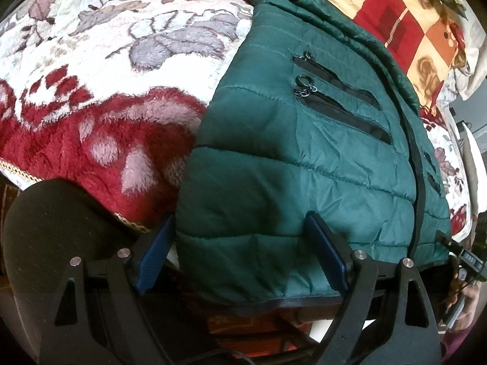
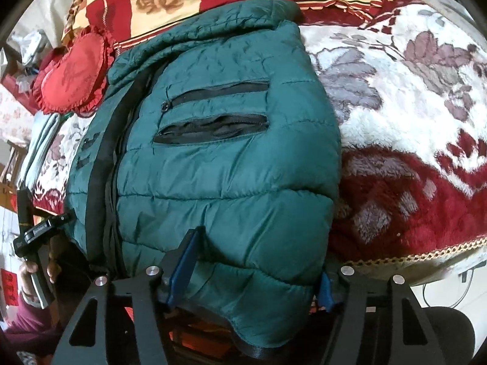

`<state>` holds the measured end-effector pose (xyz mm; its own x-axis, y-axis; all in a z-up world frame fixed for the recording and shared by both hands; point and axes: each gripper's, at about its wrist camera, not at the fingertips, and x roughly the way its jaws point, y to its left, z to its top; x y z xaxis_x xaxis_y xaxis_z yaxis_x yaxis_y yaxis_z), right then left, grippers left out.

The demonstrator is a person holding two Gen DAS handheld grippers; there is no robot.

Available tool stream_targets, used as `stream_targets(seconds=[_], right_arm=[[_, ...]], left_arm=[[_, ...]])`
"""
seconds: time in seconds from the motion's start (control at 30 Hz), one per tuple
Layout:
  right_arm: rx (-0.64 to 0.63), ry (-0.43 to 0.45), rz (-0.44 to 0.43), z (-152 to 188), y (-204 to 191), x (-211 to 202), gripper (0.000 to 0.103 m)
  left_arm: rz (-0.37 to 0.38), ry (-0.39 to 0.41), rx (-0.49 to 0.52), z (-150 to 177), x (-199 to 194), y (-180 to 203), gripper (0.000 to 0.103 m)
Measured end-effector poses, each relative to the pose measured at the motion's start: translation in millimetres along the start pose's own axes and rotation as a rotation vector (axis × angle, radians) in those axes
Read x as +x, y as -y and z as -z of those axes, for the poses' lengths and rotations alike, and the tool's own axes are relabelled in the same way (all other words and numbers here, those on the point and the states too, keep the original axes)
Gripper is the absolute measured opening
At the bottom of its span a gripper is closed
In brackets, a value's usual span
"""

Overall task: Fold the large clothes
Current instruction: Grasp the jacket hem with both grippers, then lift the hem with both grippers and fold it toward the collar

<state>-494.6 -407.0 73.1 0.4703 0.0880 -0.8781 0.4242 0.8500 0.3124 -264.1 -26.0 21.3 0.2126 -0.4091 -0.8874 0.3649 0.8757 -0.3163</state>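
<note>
Left wrist view: red and cream floral blanket [image 1: 100,91] covered the bed on the left. Green quilted jacket [image 1: 304,158] lay on it, centre to right, hem hanging over the near bed edge. Two black zip pockets [image 1: 341,103] sat on the front panel, with a black front zipper strip [image 1: 415,182] further right. Patchwork pillow [image 1: 404,21] was at the far right.

Left tongs [image 1: 240,252] stood wide apart, both blue pads bracketing the hem; nothing was pinched.

Right wrist view: a red frilled cushion [image 2: 73,73] lay far left, with the jacket [image 2: 225,167] in the centre and the blanket [image 2: 411,121] to the right. Right tongs [image 2: 255,267] were also spread, the left pad pressed against the fabric and the right pad mostly hidden behind the hem fold.
</note>
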Motion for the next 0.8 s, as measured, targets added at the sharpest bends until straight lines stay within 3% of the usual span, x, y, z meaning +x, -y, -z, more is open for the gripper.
stream_targets(seconds=[0.13, 0.2, 0.27, 0.33, 0.53, 0.63, 0.8], right_arm=[[0.002, 0.002, 0.004, -0.1, 0.5, 3.2, 0.065], [-0.013, 0.015, 0.015, 0.4, -2.6, 1.6, 0.056], [-0.027, 0.042, 0.032, 1.3, -4.9, -3.4, 0.035], [-0.040, 0.066, 0.034, 1.3, -8.1, -7.7, 0.027], [-0.056, 0.101, 0.014, -0.7, -12.3, -18.4, 0.020], [-0.038, 0.127, -0.029, -4.3, -10.6, -28.4, 0.018], [-0.035, 0.179, -0.077, -13.7, -16.3, -48.4, 0.016]], left_arm=[[-0.006, 0.006, 0.007, 0.9, 0.1, 1.6, 0.087], [-0.009, 0.010, 0.015, 1.5, -0.6, 3.3, 0.085], [-0.004, 0.015, 0.025, 2.0, -1.7, 6.6, 0.077], [-0.012, 0.025, 0.039, 2.9, -4.0, 8.9, 0.066], [-0.058, 0.071, 0.105, 4.9, -15.1, 18.4, 0.024], [-0.045, 0.090, 0.105, 3.3, -24.0, 19.4, 0.015], [-0.007, 0.134, 0.120, -2.4, -44.6, 26.3, 0.011]])
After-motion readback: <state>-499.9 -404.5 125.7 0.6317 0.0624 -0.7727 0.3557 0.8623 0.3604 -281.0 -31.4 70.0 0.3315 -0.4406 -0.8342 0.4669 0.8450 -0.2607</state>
